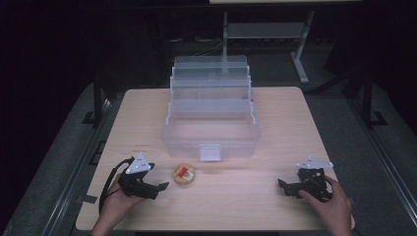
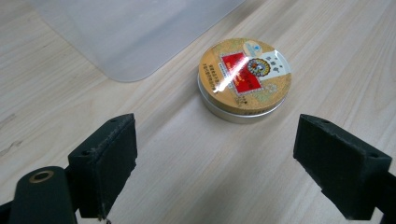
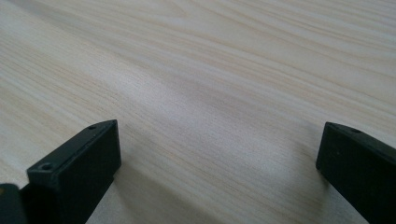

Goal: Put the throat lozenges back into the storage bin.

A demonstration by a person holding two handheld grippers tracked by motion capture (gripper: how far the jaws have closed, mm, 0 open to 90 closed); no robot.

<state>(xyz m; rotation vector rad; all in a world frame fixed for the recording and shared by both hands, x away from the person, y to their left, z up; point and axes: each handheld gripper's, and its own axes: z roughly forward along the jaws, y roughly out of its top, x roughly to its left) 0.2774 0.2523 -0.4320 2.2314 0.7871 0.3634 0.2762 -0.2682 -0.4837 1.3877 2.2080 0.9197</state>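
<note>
Nearest the person, the left gripper (image 2: 215, 154) hangs with jaws spread wide, aimed at the round gold tin (image 2: 244, 79), which lies untouched on the table (image 1: 246, 191). The right gripper (image 1: 284, 187), also spread, grips nothing. Beyond, the clear tiered organizer box (image 1: 211, 125) stands open; grasping and placing seem left.

– Where's the high view?

– Above the near edge, looking forward and down over the whole table (image 1: 290, 113).

– And the gripper views?

– Both low, close to the wood. The left gripper view faces the round tin (image 2: 244, 78), which the high view shares (image 1: 184, 174).
</note>
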